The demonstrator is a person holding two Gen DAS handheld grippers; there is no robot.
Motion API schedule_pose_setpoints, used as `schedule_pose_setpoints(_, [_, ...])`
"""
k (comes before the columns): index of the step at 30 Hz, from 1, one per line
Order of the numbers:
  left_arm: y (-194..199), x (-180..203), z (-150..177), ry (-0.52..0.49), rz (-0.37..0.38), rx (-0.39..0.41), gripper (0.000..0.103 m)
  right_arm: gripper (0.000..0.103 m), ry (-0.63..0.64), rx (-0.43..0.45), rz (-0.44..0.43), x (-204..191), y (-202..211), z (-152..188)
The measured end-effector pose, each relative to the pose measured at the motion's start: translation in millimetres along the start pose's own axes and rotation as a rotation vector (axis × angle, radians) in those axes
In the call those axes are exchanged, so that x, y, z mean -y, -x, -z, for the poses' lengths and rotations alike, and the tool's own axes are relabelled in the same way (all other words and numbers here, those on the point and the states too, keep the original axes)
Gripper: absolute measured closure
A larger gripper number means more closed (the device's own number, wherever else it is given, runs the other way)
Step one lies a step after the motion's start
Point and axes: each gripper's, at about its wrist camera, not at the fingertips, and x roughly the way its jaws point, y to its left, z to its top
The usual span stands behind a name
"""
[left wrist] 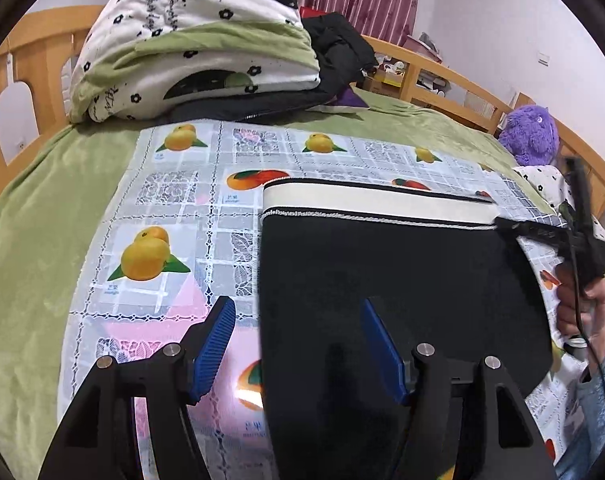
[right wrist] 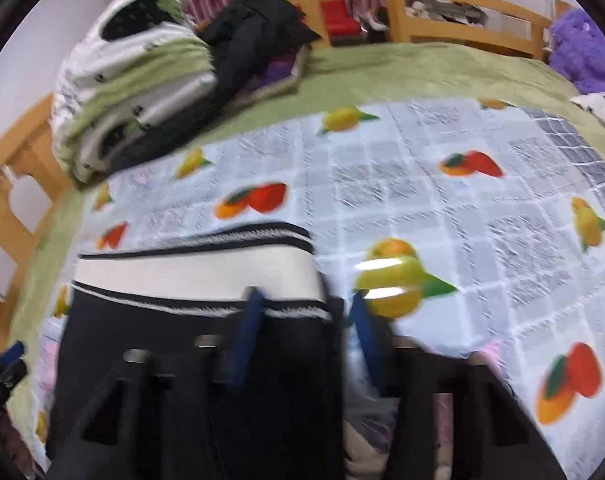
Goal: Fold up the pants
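Left wrist view, contents listed by size:

Bed (left wrist: pixel 30 216), green-sheeted, with wooden rails; a folded quilt (left wrist: pixel 190 40) and dark clothing are piled at its far side, well apart from the work.

Fruit-print cloth (left wrist: pixel 174 200), spread flat over the sheet as the working surface.

Pants (left wrist: pixel 402 280), black with a white waistband (left wrist: pixel 374 202), laid flat on the cloth. The waistband is pointed away from the holder; the long axis is judged to run from the near edge toward the far rail, the legs being hidden below the frame. Whether a fold is already made cannot be told.

Purple plush toy (left wrist: pixel 530 132), set against the right rail, clear of the pants.

Left tongs (left wrist: pixel 298 312), held apart and empty, straddling the left side edge of the pants: one pad over the cloth, one over the black fabric.

Right tongs (right wrist: pixel 306 312), seen blurred in the right wrist view; the blue pads are parted at the right end of the waistband, and no fabric is seen pinched between them.

Hazards, as judged: the fruit-print cloth may be caught along with the pants edge if the tongs are closed too low; uneven lifting by the two sides may skew the fold.
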Motion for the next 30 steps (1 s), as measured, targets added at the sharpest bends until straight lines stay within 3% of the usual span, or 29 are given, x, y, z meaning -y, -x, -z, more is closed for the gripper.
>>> schedule_pose_setpoints(3, [-5.5, -2.0, -2.3, 0.003, 0.015, 0.009, 0.04, 0.091, 0.004, 0.088, -0.082, 1.7, 33.9, -7.1])
schedule_pose_setpoints(6, [-9.5, -0.9, -6.9, 0.014, 0.041, 0.024, 0.04, 0.091, 0.046, 0.023, 0.039, 6.1, 11.1, 3.0])
schedule_pose_setpoints(8, [-14.3, 2.2, -11.3, 0.022, 0.06, 0.023, 0.04, 0.09, 0.018, -0.026, 0.06, 11.9, -11.3, 13.8])
schedule_pose_setpoints(11, [-19.7, 9.4, -18.6, 0.006, 0.074, 0.025, 0.04, 0.083, 0.015, -0.002, 0.038, 12.4, 8.4, 0.7])
schedule_pose_setpoints(14, [-28.7, 19.3, -31.1, -0.018, 0.063, 0.038, 0.04, 0.076, -0.013, 0.123, 0.009, 7.9, 34.6, -7.0])
schedule_pose_setpoints(15, [-33.1, 23.4, -36.6, -0.017, 0.071, 0.04, 0.04, 0.07, -0.008, 0.127, -0.014, 4.9, 32.5, -8.9])
schedule_pose_setpoints(18, [-49.3, 34.0, -53.9, -0.027, 0.118, 0.04, 0.04, 0.07, 0.037, 0.076, -0.019, -5.9, 3.6, -1.9])
schedule_pose_setpoints(21, [-80.4, 38.3, -66.5, -0.021, 0.115, -0.009, 0.04, 0.071, 0.076, 0.046, 0.042, -5.2, -23.0, 3.3])
schedule_pose_setpoints(24, [-113.9, 37.5, -70.4, 0.003, 0.099, -0.087, 0.04, 0.071, 0.022, 0.006, 0.063, 4.6, -27.4, -3.7])
schedule_pose_setpoints(27, [-109.6, 47.5, -69.4, -0.04, 0.065, -0.086, 0.04, 0.071, 0.012, 0.013, 0.067, 6.4, -24.3, -1.0])
schedule_pose_setpoints(30, [-96.9, 48.2, -55.9, -0.06, 0.086, -0.133, 0.04, 0.07, 0.012, 0.004, 0.05, 8.0, -4.7, 3.7])
